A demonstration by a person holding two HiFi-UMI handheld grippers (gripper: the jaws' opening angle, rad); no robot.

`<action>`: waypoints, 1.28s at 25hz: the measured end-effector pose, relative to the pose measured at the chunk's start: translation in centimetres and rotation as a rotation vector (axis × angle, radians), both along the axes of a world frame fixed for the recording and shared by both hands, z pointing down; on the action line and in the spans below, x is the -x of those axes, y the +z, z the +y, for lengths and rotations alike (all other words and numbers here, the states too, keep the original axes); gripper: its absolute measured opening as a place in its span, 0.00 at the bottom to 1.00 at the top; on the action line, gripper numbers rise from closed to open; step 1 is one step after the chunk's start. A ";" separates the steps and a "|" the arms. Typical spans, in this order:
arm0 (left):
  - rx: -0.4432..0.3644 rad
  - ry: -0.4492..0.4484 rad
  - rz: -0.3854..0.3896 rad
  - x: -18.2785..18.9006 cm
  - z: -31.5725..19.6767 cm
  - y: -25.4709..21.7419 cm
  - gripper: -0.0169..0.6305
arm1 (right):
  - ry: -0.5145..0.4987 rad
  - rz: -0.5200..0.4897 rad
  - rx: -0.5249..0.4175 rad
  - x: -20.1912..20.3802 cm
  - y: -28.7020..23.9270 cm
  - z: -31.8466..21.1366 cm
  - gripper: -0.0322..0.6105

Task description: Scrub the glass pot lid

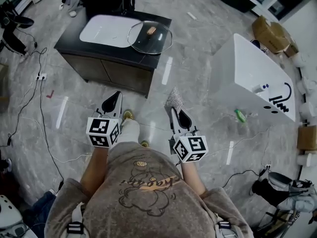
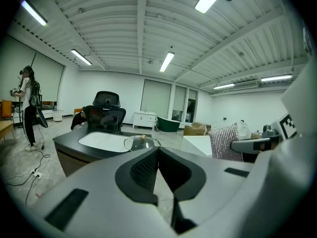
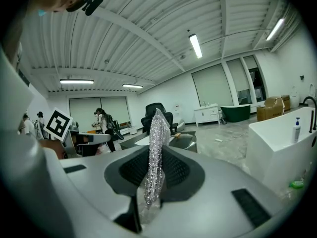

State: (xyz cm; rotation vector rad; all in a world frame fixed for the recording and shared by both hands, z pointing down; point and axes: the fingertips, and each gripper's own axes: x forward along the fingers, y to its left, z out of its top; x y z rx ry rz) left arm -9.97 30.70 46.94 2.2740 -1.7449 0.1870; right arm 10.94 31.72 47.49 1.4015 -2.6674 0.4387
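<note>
1. The right gripper [image 1: 178, 114], at lower centre of the head view, has its jaws pinched on a glittering silver scrub pad [image 1: 174, 99]. The pad stands up out of the jaws, edge-on in the right gripper view.

2. The left gripper [image 1: 114, 96], just left of it in the frame, has its jaws pressed together with nothing between them.

3. Both grippers are held out in front of the person [image 1: 143, 192], over bare grey floor [image 1: 198, 68] and side by side, with the pad touching nothing but the jaws that hold it.

4. The glass pot lid [image 1: 143, 42] lies at upper centre of the head view, well apart from both grippers. It sits knob-up on a dark cabinet [image 1: 109, 58], overlapping the right edge of a white sink basin [image 1: 106, 29].

5. From the left gripper view the lid appears just above the closed jaw tips, in the middle distance. From the right gripper view it sits just right of the upright pad.

6. Progress, judged from this: the scrubbing tool is in hand, but no scrubbing is under way. No pad-to-glass contact shows, and the lid is not steadied by either gripper.

7. What appears left: close the gap to the cabinet, bring the pad onto the glass and work it over the lid, probably with the left gripper bracing the rim or knob.
</note>
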 end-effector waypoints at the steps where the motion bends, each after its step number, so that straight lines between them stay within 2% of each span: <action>1: -0.006 0.001 -0.001 -0.1 -0.6 0.0 0.05 | 0.002 0.001 -0.001 -0.1 0.1 -0.5 0.18; 12: -0.018 0.039 0.003 -0.8 -11.4 0.6 0.05 | 0.022 0.000 -0.006 -0.1 0.8 -10.4 0.18; 21: 0.002 0.061 0.021 2.2 -23.9 0.7 0.05 | 0.034 0.008 0.017 3.5 0.7 -22.4 0.18; 27: -0.001 0.109 0.014 3.9 -32.3 -0.2 0.05 | 0.072 0.017 0.017 5.8 -0.4 -30.6 0.18; 32: 0.001 0.154 -0.001 4.8 -37.1 -0.2 0.05 | 0.108 0.023 0.002 6.9 -1.0 -35.3 0.18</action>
